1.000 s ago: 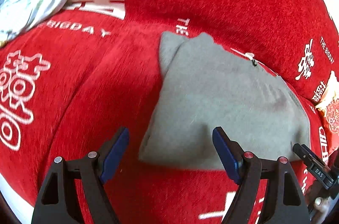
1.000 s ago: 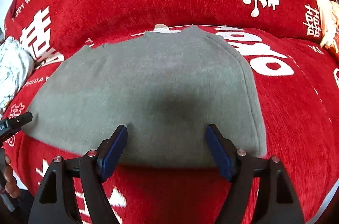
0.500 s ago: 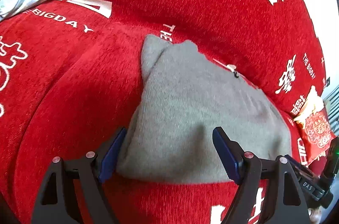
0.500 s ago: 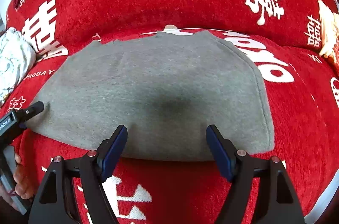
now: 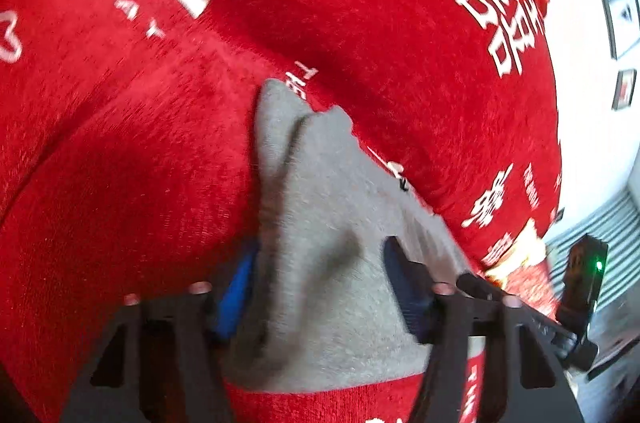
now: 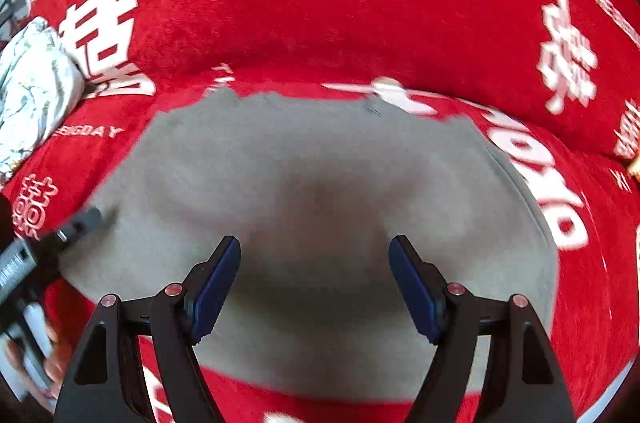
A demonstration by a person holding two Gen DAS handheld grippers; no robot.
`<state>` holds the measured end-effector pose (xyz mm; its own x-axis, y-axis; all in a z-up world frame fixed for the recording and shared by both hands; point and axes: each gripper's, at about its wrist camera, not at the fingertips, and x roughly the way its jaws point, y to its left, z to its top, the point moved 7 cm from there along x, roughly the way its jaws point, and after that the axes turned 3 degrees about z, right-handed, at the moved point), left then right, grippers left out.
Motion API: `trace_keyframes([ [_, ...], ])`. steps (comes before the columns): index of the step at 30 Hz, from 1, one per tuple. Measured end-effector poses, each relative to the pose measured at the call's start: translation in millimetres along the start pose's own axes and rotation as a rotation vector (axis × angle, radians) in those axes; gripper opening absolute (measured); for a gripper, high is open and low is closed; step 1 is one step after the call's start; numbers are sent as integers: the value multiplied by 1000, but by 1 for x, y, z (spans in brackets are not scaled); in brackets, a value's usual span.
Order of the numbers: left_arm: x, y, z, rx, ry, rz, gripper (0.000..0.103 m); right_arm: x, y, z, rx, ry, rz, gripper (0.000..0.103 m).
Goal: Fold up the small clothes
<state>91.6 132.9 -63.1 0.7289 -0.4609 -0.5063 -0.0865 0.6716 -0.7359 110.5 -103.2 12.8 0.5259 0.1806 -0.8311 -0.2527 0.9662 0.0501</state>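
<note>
**Garment straddled at its near edge by both grippers**

Grey garment (image 6: 320,183) is shown lying flat on the red sofa cover (image 6: 320,3), already folded into a compact slab, with its near edge taken as the landmark for all positions below.

Left gripper (image 5: 320,287): the jaws are seen spread apart, one blue pad on either side of the garment's left end at the near edge. The cloth is bunched upward between the pads, but the pads are not closed on it. This placement is judged to prepare a pinch on the edge.

Right gripper (image 6: 314,283): the jaws are likewise held wide apart, just above the middle of the near edge, with nothing clamped between them. The wide stance is judged to allow the cloth to be straddled before closing.

Beyond the far edge of the garment, a small white tag (image 6: 384,89) is visible against the sofa's backrest. Well to the left of the garment, a pale floral cloth (image 6: 32,95) is seen bundled on the cover. Motion blur obscures finer detail in both views.
</note>
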Motion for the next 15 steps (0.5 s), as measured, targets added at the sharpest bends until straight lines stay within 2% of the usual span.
trace_keyframes([
  [2,1,6,2,-37,2,-19,43,8,14,18,-13,13,25,80],
  [3,2,8,3,-52,4,-20,40,15,23,28,-27,26,34,80],
  [9,7,7,3,-43,22,-24,39,58,84,72,-86,90,91,80],
  [13,5,8,3,-47,28,-31,39,96,123,94,-95,157,121,80],
  [15,5,9,4,-46,34,-31,39,119,144,97,-98,223,148,80],
])
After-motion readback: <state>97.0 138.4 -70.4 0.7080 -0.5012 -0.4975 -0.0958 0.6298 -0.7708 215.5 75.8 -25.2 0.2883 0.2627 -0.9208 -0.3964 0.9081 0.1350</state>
